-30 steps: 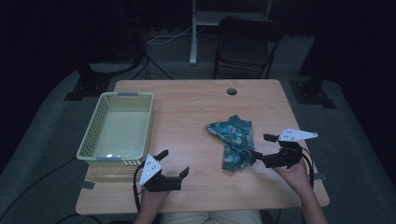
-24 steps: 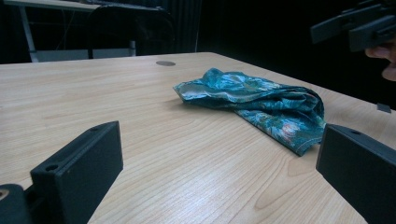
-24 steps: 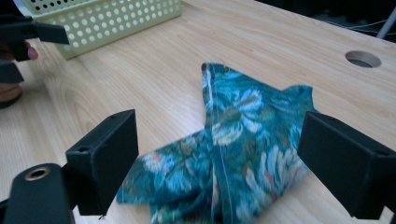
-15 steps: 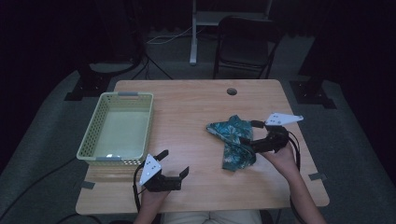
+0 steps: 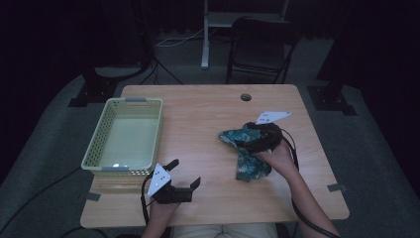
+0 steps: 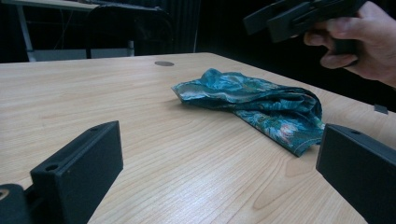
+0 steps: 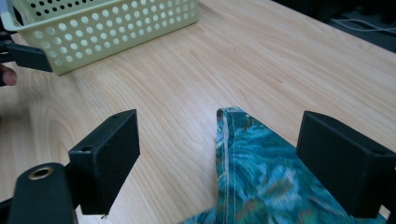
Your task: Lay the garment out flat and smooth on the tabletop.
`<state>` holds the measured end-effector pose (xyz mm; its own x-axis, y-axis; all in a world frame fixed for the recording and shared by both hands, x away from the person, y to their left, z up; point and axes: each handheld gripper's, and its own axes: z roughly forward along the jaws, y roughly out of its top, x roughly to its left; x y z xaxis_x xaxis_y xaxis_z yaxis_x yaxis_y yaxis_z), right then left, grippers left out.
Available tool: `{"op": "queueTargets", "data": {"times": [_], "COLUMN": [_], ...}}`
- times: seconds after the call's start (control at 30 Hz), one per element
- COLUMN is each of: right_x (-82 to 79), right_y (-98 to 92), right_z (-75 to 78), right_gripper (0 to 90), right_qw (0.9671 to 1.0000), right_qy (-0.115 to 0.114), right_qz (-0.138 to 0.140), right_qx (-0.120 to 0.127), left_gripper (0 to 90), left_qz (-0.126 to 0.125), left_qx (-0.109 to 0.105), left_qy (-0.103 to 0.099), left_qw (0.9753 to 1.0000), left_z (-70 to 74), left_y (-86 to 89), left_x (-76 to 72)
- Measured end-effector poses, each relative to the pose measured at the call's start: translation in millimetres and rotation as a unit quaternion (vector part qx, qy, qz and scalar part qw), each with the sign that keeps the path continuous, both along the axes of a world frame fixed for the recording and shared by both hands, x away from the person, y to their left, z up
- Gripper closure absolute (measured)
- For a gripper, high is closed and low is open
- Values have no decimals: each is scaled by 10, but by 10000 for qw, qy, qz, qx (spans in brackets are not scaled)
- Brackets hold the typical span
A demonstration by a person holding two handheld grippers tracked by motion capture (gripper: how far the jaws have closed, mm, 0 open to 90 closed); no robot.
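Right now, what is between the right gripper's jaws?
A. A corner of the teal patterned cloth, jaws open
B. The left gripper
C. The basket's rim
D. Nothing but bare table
A: in the right gripper view the right gripper stands open with a hemmed corner of the teal cloth lying between its jaws.

1. The cloth [image 5: 246, 151] is teal and turquoise with a busy floral print – pale stitching runs along its hem in the right gripper view.
2. The basket [image 5: 124, 140], near the desk's left edge, is pale yellow-green, its walls dotted with round holes.
3. The desk [image 5: 208, 109] is light wood with a visible grain.
4. Both grippers – left gripper [image 5: 182, 179], right gripper [image 5: 242, 140] – have black jaws and a pale grey plate on top.
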<state>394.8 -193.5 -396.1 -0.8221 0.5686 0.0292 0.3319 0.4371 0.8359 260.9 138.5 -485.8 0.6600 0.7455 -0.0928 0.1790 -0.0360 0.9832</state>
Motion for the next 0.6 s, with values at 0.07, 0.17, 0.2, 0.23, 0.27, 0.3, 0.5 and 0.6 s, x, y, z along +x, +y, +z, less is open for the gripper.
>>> {"op": "queueTargets", "data": {"times": [0.07,0.17,0.2,0.23,0.27,0.3,0.5,0.6], "right_x": [50,130,157,174,192,211,332,396], "right_y": [65,157,188,217,242,264,408,477], "right_z": [-21,-71,-93,-110,-128,-146,-274,-337], "right_gripper": [128,128,128,128,128,128,128,128], "right_qw": [10000,9997,9996,9994,9994,9993,9978,9964], "right_qy": [36,114,132,178,215,250,436,550], "right_qz": [2,14,32,37,45,60,67,44], "right_qx": [-82,-209,-256,-286,-279,-278,-485,-641], "left_gripper": [12,12,12,12,12,12,12,12], "left_qz": [-3,-9,-10,-10,-14,-14,-23,-104], "left_qx": [-3,-2,0,-7,-7,-6,-11,-59], "left_qy": [0,-4,-5,-5,-9,-8,-2,23], "left_qw": [10000,10000,10000,10000,10000,10000,10000,9999], "left_z": [0,0,0,0,0,0,-1,-1], "left_y": [1,0,0,-1,-2,-2,0,2], "left_x": [0,-1,-1,-2,-2,-2,-1,3]}}
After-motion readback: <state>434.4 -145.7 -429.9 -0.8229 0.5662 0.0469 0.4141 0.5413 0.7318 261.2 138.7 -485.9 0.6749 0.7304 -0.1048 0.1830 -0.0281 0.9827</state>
